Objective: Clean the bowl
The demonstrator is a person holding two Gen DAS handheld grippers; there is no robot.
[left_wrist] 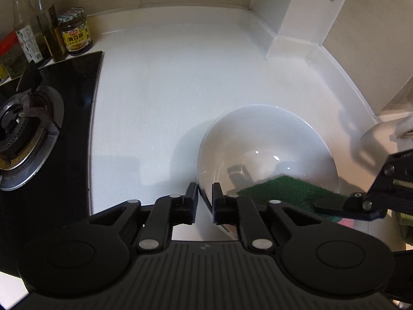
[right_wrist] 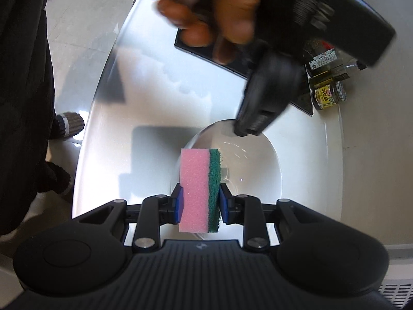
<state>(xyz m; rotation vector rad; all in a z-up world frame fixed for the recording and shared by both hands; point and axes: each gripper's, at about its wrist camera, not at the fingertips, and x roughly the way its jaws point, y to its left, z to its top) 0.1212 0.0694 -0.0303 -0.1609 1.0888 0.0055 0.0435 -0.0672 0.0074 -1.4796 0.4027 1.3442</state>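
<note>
A white bowl (left_wrist: 258, 139) (right_wrist: 255, 175) stands on the white counter (left_wrist: 167, 77). My left gripper (left_wrist: 205, 193) straddles its rim, one finger outside and one inside, with a gap beside the thin wall, so it stands open. In the right wrist view the left gripper (right_wrist: 245, 129) shows blurred at the bowl's far rim, held by a hand (right_wrist: 219, 13). My right gripper (right_wrist: 201, 191) (left_wrist: 335, 209) is shut on a pink and green sponge (right_wrist: 196, 165) (left_wrist: 284, 191). The sponge reaches over the opposite rim, green side toward the bowl's inside.
A black gas hob (left_wrist: 72, 98) with a burner (left_wrist: 23, 129) lies left of the bowl. Bottles (left_wrist: 49, 28) and a jar (left_wrist: 74, 31) (right_wrist: 327, 95) stand behind it. A wall column (left_wrist: 291, 25) closes the far right corner. The person's dark clothing (right_wrist: 23, 77) is beside the counter edge (right_wrist: 103, 90).
</note>
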